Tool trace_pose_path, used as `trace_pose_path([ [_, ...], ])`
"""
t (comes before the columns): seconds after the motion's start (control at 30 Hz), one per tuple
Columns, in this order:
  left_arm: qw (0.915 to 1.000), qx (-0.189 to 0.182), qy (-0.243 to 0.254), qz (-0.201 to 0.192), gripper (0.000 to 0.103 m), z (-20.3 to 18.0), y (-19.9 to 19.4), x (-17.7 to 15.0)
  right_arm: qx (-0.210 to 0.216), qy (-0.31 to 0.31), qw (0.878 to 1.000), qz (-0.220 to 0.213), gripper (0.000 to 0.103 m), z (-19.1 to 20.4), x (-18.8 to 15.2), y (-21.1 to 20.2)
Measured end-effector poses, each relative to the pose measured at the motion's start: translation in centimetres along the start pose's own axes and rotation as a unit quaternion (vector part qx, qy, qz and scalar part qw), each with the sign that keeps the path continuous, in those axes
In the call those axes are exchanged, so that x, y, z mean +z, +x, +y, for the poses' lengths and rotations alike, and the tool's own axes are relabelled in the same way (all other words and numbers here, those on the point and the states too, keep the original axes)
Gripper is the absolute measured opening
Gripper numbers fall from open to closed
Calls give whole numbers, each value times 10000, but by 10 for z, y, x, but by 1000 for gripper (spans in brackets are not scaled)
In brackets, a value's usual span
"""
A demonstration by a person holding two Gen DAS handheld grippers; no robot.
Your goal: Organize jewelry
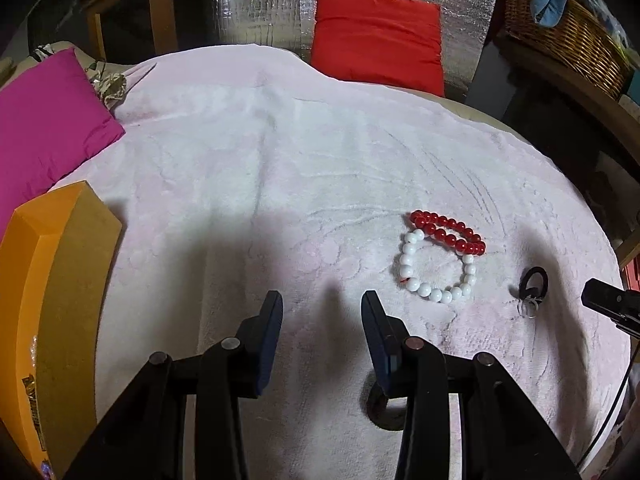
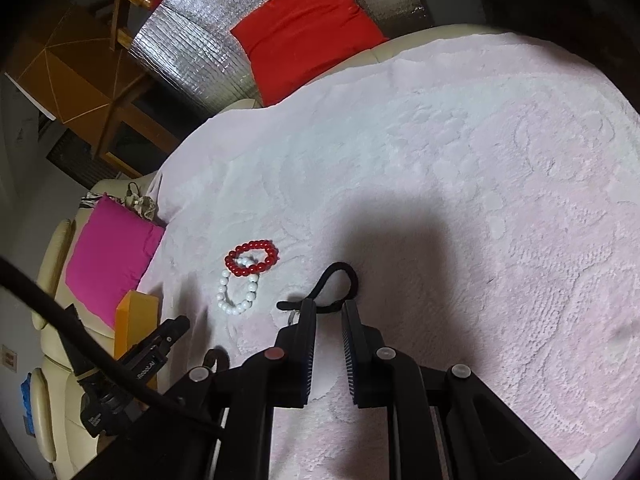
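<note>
A red bead bracelet (image 1: 448,232) lies overlapping a white bead bracelet (image 1: 436,270) on the pale pink towel (image 1: 260,168). To their right lies a black cord loop with small metal rings (image 1: 533,288). My left gripper (image 1: 322,304) is open and empty, left of the bracelets. A dark ring (image 1: 380,408) lies under its right finger. In the right wrist view my right gripper (image 2: 329,308) is partly open, its fingertips at the black cord loop (image 2: 340,280), with the cord crossing between them. The red bracelet (image 2: 252,258) and white bracelet (image 2: 238,292) lie to its left.
An orange box (image 1: 52,300) stands at the towel's left edge, also in the right wrist view (image 2: 134,320). A magenta cushion (image 1: 44,132) lies far left, a red cushion (image 1: 378,40) at the back. A wicker basket (image 1: 560,32) is at the back right.
</note>
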State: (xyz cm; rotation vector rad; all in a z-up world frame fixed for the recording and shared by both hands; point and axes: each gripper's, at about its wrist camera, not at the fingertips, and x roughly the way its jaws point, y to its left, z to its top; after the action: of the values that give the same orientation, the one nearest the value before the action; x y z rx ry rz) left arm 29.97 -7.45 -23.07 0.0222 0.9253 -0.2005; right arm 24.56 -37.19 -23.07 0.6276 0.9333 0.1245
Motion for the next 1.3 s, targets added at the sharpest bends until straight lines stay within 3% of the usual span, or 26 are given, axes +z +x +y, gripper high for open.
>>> trace_pose_path([
  [0.1, 10000, -90, 36, 20, 42, -4, 4, 3, 39, 59, 10000, -19, 24, 1, 1, 1],
  [0.3, 9986, -514, -41, 79, 42, -14, 21, 17, 137, 164, 9997, -129, 24, 4, 11, 11],
  [0.57, 9957, -839, 258, 304, 42, -33, 50, 28, 125, 119, 9998, -98, 24, 11, 26, 35],
  [0.7, 9943, -898, 497, 299, 40, -39, 55, 28, -125, 159, 9997, -118, 24, 4, 31, 39],
  [0.87, 9945, -812, 584, 318, 10, -38, 55, 27, -426, 160, 9990, 24, 24, -2, 29, 47],
  [1.1, 9951, -801, 500, 309, 10, -27, 42, 25, -888, -300, 9953, 260, 24, 9, 18, 62],
  [1.23, 9962, -754, 419, 135, 10, -10, 26, 24, -1326, -758, 9882, 128, 8, 17, 11, 66],
  [1.3, 9968, -724, 324, 61, 10, 0, 20, 25, -1370, -771, 9875, 69, 7, 18, 11, 64],
])
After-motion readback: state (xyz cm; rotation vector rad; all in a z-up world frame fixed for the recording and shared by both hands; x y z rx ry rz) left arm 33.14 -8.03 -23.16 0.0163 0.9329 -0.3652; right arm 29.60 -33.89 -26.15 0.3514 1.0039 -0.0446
